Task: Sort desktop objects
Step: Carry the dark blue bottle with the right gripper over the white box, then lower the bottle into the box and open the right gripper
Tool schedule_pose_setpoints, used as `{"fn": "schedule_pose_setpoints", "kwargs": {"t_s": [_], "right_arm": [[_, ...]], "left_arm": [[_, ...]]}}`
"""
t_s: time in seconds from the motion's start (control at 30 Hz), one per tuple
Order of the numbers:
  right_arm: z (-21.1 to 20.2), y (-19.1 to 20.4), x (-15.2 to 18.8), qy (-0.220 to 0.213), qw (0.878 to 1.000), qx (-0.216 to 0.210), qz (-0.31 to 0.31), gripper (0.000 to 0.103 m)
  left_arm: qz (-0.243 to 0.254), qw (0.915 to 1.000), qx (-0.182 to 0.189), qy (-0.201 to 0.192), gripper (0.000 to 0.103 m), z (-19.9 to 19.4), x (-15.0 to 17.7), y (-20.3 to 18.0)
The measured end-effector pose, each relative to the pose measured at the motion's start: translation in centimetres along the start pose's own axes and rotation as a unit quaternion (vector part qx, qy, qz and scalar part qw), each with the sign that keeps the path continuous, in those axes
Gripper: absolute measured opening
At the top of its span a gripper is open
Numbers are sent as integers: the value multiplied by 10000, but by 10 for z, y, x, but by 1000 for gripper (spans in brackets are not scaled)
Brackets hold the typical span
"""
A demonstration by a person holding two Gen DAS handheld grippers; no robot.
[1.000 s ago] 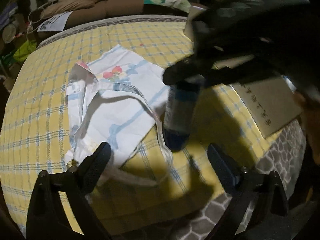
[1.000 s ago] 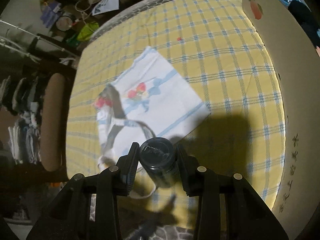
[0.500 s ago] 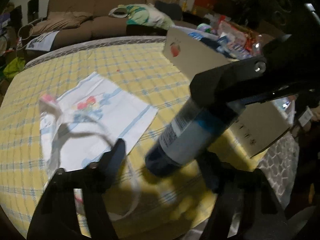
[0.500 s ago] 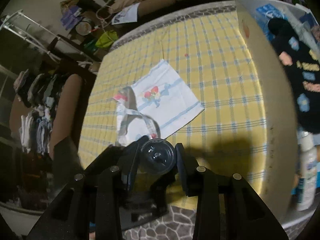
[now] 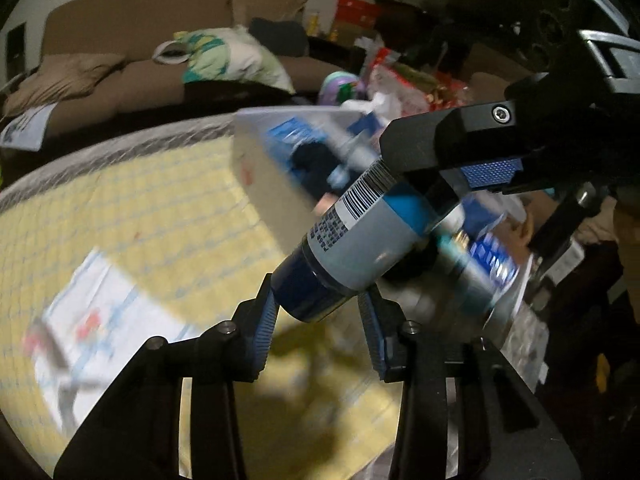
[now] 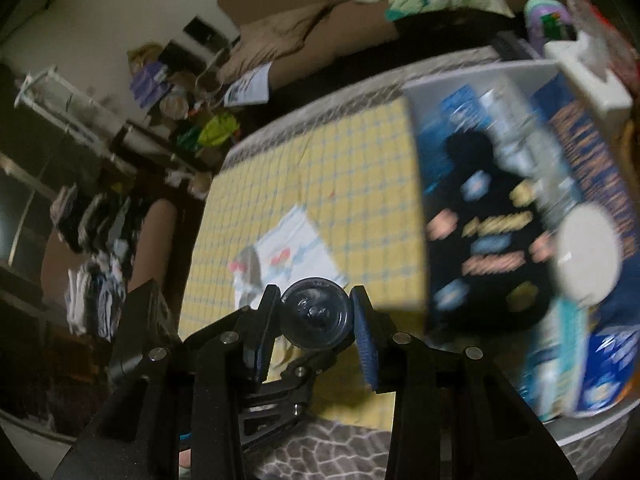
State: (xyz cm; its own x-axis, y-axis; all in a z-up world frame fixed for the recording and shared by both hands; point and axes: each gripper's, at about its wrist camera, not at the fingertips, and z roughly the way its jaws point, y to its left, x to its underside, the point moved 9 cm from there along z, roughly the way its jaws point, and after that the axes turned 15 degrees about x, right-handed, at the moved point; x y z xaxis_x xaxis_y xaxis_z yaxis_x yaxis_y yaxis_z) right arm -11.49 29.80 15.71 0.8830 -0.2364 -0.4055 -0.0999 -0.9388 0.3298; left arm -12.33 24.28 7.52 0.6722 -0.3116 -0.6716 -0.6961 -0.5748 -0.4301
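Observation:
A dark blue bottle (image 5: 352,248) with a grey-blue label is held tilted in the air above the yellow checked table (image 5: 160,208). My right gripper (image 6: 316,320) is shut on its upper end (image 6: 316,314); in the left wrist view its fingers (image 5: 452,148) come in from the right. My left gripper (image 5: 320,320) has its jaws on either side of the bottle's bottom end, close to it; I cannot tell whether they touch. A white storage box (image 6: 500,220) holding several items stands at the table's right.
A white cloth bag (image 5: 96,316) with a fruit print lies flat on the table's left part, also in the right wrist view (image 6: 288,248). A brown sofa (image 5: 140,40) with cushions stands behind the table. Clutter and shelves (image 6: 80,200) line the room's left side.
The right gripper has lifted the bottle off the table and swung it right, towards the box. The left gripper has narrowed its jaws around the bottle's bottom end. Both views have tilted up.

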Motion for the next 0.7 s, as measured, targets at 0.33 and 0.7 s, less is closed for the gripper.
{"fn": "schedule_pose_setpoints", "kwargs": {"t_s": [0.33,0.7], "right_arm": [[-41,-125,-89,-704,9940,119,825,36],[17,-258,-123,-1100,9696,-64,2184,36]], "left_arm": [[351,9985,187,389,34,131,-128,-29],[738,9881,-659,1179,35,261,-172,11]]}}
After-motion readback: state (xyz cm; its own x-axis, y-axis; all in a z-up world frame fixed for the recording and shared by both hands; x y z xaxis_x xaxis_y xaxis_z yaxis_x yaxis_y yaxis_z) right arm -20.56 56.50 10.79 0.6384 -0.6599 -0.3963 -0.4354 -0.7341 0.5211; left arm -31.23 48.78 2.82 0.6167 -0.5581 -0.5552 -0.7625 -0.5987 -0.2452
